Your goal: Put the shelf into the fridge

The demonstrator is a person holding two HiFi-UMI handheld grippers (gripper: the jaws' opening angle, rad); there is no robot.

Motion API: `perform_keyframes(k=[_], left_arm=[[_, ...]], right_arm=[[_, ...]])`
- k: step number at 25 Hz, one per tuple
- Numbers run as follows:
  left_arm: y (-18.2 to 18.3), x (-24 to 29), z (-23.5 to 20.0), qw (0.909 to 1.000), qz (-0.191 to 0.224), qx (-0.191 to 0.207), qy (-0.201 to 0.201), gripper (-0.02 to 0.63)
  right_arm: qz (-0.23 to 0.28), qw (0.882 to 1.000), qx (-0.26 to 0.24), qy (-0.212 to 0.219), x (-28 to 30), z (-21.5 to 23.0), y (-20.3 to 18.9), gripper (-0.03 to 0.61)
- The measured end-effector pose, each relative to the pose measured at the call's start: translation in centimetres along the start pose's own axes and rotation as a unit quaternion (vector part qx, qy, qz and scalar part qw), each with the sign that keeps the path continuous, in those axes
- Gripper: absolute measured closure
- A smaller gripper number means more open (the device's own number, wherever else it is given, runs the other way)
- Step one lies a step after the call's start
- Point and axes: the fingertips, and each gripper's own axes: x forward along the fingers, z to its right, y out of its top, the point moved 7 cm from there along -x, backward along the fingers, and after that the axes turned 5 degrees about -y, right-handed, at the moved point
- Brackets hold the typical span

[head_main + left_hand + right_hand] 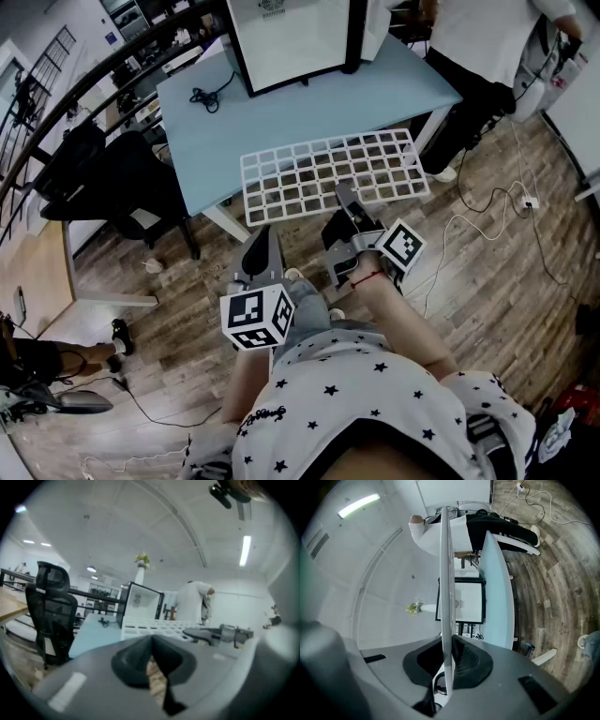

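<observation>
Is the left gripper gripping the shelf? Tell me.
No: the left gripper is shut on nothing, and the shelf lies beyond its jaws.

I see a light blue table (309, 112) ahead. Left of the table sits a black office chair (112, 183). On the table, near its left edge, lies a coiled black cable (208, 97). Right of the table a person in a white top (487, 37) stands, and a white cord and plug (530, 202) lie on the wood floor (187, 314).
</observation>
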Motion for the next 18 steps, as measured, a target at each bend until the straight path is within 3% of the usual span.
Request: perform_keyframes(k=[18], left_arm=[[-0.2, -0.8, 2.2, 1.0000, -0.001, 0.007, -0.005, 0.606]], right_arm=[[-0.001, 1.000, 0.001, 0.000, -1.8, -0.2, 0.9, 0.540]])
